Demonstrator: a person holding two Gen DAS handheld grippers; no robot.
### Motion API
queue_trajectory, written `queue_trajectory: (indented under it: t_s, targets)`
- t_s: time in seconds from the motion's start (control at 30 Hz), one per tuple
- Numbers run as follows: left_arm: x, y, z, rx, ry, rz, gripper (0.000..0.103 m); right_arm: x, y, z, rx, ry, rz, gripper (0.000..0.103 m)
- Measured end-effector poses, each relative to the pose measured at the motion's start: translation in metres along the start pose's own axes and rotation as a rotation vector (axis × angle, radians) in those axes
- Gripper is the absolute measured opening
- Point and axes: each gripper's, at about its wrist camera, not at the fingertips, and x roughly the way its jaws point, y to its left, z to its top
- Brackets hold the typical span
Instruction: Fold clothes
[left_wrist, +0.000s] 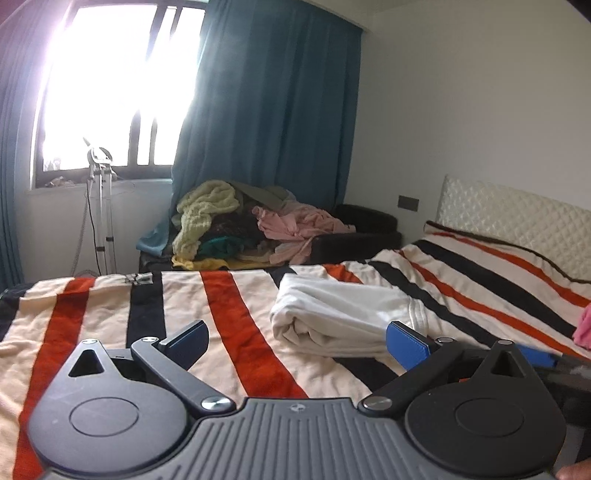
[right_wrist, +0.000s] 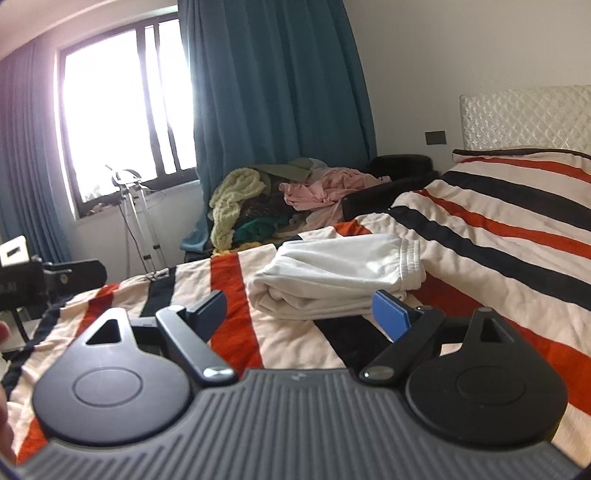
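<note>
A folded white garment (left_wrist: 343, 317) (right_wrist: 332, 280) lies on the striped bed cover (left_wrist: 110, 332) (right_wrist: 498, 229), its elastic waistband turned toward the headboard. My left gripper (left_wrist: 295, 332) stands open just short of the garment's near edge, with only the bed cover between its fingers. In the right wrist view my right gripper (right_wrist: 299, 308) is also open, low over the bed in front of the same folded garment and touching nothing. The blue right finger (right_wrist: 391, 317) overlaps the garment's near corner in the picture. Part of the left gripper's body (right_wrist: 48, 277) shows at the left edge.
A heap of unfolded clothes (left_wrist: 240, 225) (right_wrist: 288, 192) sits on a dark couch beyond the bed. A pink cloth (left_wrist: 583, 328) peeks in at the right edge. A garment steamer stand (left_wrist: 101, 206) is by the window, and a quilted headboard (left_wrist: 517, 210) is at right.
</note>
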Motion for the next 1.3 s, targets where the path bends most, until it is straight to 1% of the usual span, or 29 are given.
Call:
queue_trajectory:
  t_s: [0.07, 0.17, 0.33, 0.4, 0.97, 1.3]
  targets:
    - [0.006, 0.0, -0.005, 0.003, 0.015, 0.0, 0.103, 0.004, 0.0, -0.002, -0.003, 0.0, -0.006, 0.087]
    - [0.014, 0.0, -0.011, 0.008, 0.037, 0.005, 0.103, 0.011, -0.003, -0.003, 0.025, 0.029, -0.015, 0.087]
    - [0.021, 0.002, -0.013, 0.004, 0.052, 0.007, 0.103, 0.014, -0.005, -0.005, 0.038, 0.036, -0.023, 0.087]
    - [0.022, 0.003, -0.012, 0.007, 0.051, 0.011, 0.103, 0.013, -0.004, -0.006, 0.031, 0.028, -0.021, 0.087]
    - [0.016, -0.001, -0.012, 0.017, 0.044, 0.023, 0.103, 0.015, -0.001, -0.006, 0.032, 0.053, -0.026, 0.087]
    - [0.015, -0.002, -0.016, 0.024, 0.055, 0.029, 0.103, 0.014, -0.001, -0.007, 0.03, 0.055, -0.027, 0.087]
